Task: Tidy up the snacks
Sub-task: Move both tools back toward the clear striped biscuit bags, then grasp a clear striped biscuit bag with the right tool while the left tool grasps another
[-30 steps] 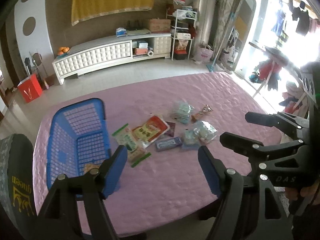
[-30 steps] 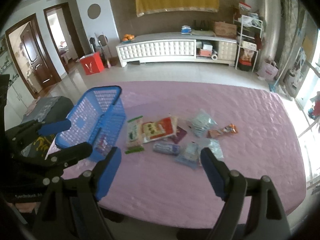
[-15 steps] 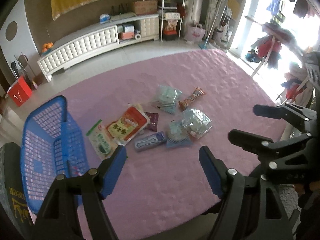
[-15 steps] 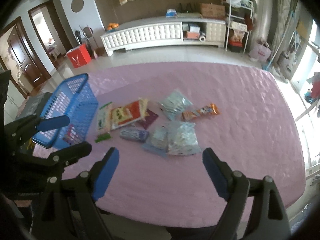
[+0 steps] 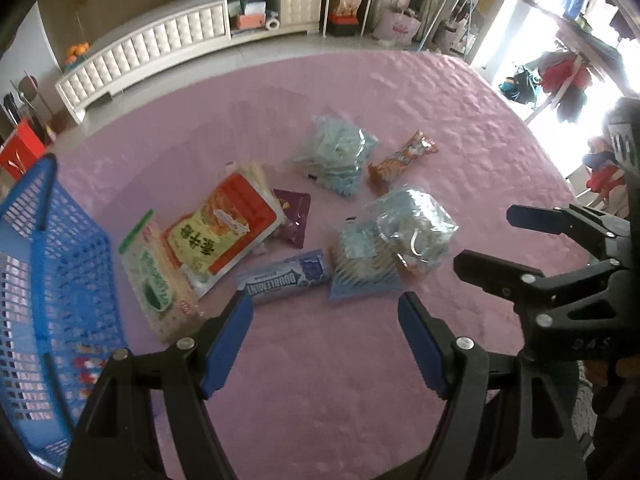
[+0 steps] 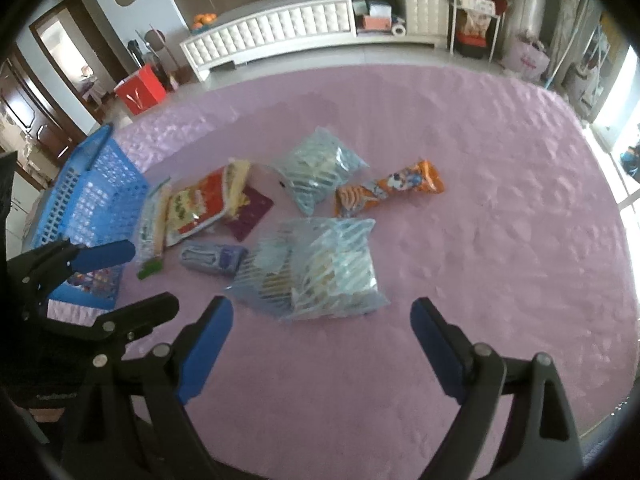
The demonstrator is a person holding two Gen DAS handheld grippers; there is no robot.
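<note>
Setting: living room, with a pink-covered table carrying the work and a white cabinet standing behind.
Snacks: lying loose around the table's middle: gum pack, red-and-yellow pouch, green-edged packet, purple sachet, orange wrapper, three clear bags.
Basket: blue basket sitting at the table's left edge, with a little already lying inside.
Left gripper: jaws standing apart, gripping nothing, hovering just short of the gum pack.
Right gripper: jaws opening, nothing between them, pointing at the nearest clear bag.
Risk: bags are overlapping, so a pinch is likely dragging a neighbour along; slick film may be slipping free.
Risk: both grippers are working close together, so a clash is possible.
</note>
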